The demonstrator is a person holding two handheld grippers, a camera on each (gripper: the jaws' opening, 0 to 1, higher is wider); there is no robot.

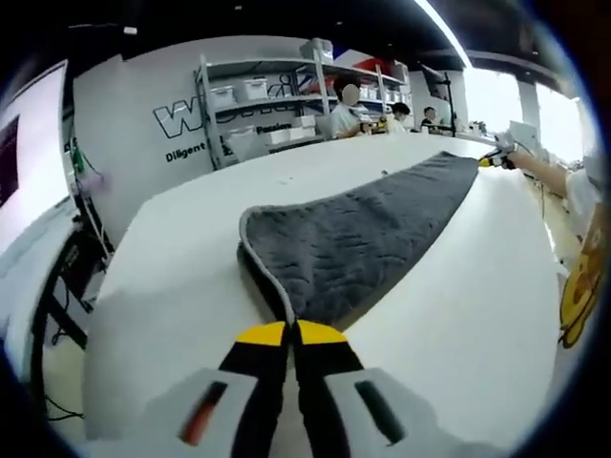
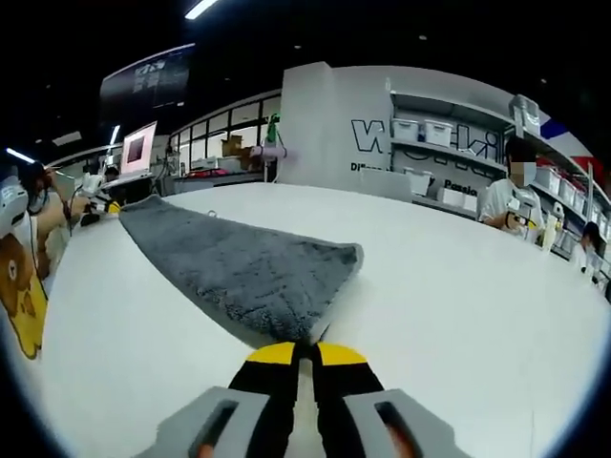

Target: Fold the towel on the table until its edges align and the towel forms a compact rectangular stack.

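A long grey towel (image 1: 363, 234) lies stretched across the white table (image 1: 172, 277), its near end showing two layers with a pale hem. My left gripper (image 1: 290, 329) is shut on that near corner. Far off at the towel's other end is the right gripper (image 1: 496, 158). In the right gripper view the towel (image 2: 239, 267) runs away to the left, and my right gripper (image 2: 307, 351) is shut on its near corner. The left gripper (image 2: 98, 206) is small at the towel's far end.
Shelves with white boxes (image 1: 267, 105) and seated people (image 2: 506, 196) stand beyond the table's far side. A monitor (image 2: 138, 148) is at the back left. The table edge drops off beside a dark cart (image 1: 67, 277). The person's bear-print clothing (image 2: 24, 277) borders the table.
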